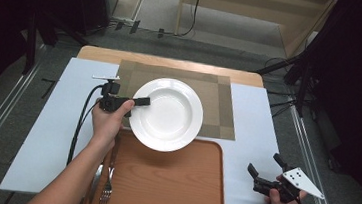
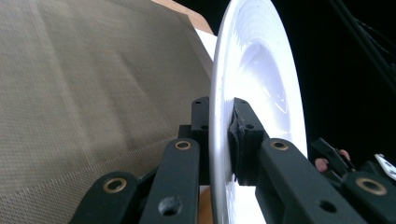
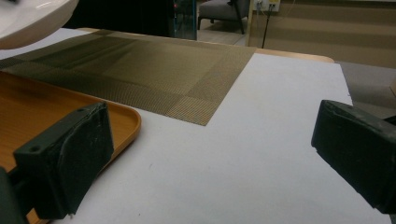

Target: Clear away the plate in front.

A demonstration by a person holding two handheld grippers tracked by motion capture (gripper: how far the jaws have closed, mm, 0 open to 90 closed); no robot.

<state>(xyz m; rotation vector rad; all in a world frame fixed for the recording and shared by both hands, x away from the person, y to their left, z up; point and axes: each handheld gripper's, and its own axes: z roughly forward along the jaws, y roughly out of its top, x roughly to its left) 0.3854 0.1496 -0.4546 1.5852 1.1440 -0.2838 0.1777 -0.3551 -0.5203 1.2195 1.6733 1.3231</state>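
White board over a wooden table (image 1: 173,61), dark room all around — and the action sits on the person's left. The left gripper (image 1: 141,100) is clamped on the rim of the white plate (image 1: 168,113), one jaw over the face, one under, as the left gripper view shows with the rim wedged between the pads (image 2: 243,135). From that grip the plate stretches away to the right, held above the table, straddling the near edge of the woven placemat (image 1: 220,93) and the far edge of the orange tray (image 1: 171,181). The placemat lies just beyond and beneath — that is the direction that matters for a set-down. A fork (image 1: 107,185) lies by the tray's left edge. The right gripper (image 1: 265,170) hangs well off to the right, jaws spread wide on nothing, over bare board — clearly the farther hand.
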